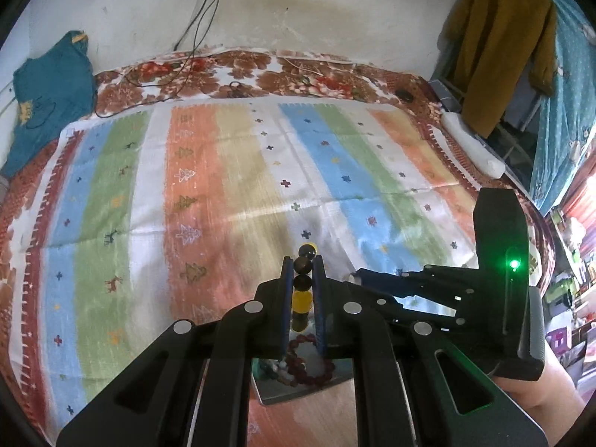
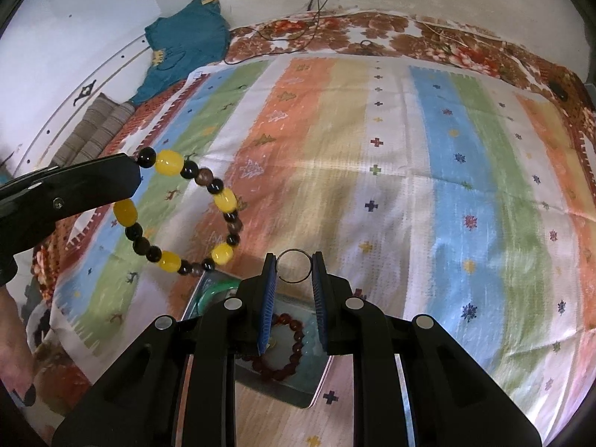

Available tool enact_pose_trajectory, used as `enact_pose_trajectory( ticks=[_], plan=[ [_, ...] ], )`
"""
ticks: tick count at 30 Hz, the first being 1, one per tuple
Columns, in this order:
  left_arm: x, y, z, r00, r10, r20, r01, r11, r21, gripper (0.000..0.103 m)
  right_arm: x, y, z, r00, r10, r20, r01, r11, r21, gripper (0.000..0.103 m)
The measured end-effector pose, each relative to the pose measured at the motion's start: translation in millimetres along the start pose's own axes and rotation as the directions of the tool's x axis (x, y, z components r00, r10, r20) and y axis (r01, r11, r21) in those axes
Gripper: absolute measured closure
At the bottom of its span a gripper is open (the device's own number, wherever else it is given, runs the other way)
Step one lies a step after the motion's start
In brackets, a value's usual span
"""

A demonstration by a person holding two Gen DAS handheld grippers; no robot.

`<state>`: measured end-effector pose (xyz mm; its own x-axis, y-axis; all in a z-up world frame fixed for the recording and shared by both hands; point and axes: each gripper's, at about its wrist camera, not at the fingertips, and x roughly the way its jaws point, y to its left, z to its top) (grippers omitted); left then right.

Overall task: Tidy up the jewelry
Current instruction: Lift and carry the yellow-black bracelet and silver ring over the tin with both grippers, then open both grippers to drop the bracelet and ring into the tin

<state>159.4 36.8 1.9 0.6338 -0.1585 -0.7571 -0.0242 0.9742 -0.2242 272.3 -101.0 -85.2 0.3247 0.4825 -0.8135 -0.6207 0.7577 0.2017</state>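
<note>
My left gripper (image 1: 302, 260) is shut on a bracelet of yellow and dark beads (image 1: 301, 300), whose beads run up between the blue pads. In the right wrist view the same bracelet (image 2: 169, 162) hangs as a loop from the left gripper (image 2: 136, 171), above the striped cloth. A thin metal ring (image 2: 294, 249) sits between the fingertips of my right gripper (image 2: 294, 260), touching both pads. A metal tray (image 2: 298, 391) lies under both grippers. It holds a dark red bead bracelet (image 2: 294, 350) and a green bangle (image 2: 214, 292). The right gripper (image 1: 357, 277) shows beside the left one.
A striped cloth (image 1: 223, 186) covers a floral blanket (image 1: 260, 70) on a bed against a stained wall. A teal garment (image 1: 52, 93) lies far left, with cables (image 1: 193, 37) trailing down the wall. A mustard garment (image 1: 499, 44) hangs far right. A person's hand (image 2: 15, 354) shows at the left edge.
</note>
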Motion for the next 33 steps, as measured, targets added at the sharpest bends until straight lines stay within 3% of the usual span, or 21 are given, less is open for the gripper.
enact_pose_trajectory(
  ticks=[20, 22, 23, 25, 30, 33],
  plan=[
    [-22, -12, -38, 1.000, 0.018, 0.001, -0.018, 0.999, 0.039, 0.094, -15, 14, -23, 0.998, 0.062, -0.012, -0.062, 0.998, -0.024, 0.083],
    [-18, -10, -40, 1.000, 0.007, -0.028, -0.007, 1.000, 0.016, 0.093, -12, 16, -27, 0.996, 0.079, -0.041, -0.080, 0.996, -0.030, 0.078],
    [-14, -7, -40, 0.999, 0.010, -0.043, -0.010, 1.000, -0.003, 0.093, -12, 17, -29, 0.996, 0.076, -0.045, -0.077, 0.997, -0.031, 0.069],
    [-12, -1, -42, 0.998, 0.041, -0.057, -0.043, 0.999, -0.023, 0.093, -15, 16, -32, 0.998, 0.054, -0.039, -0.055, 0.998, -0.036, 0.061],
    [-19, 5, -48, 0.997, 0.057, -0.051, -0.059, 0.998, -0.036, 0.091, -27, 9, -37, 1.000, 0.025, -0.014, -0.025, 1.000, -0.019, 0.059],
    [-26, 3, -55, 0.997, 0.058, -0.043, -0.059, 0.998, -0.022, 0.083, -38, 4, -40, 1.000, 0.013, 0.013, -0.013, 1.000, -0.011, 0.052]
  ],
)
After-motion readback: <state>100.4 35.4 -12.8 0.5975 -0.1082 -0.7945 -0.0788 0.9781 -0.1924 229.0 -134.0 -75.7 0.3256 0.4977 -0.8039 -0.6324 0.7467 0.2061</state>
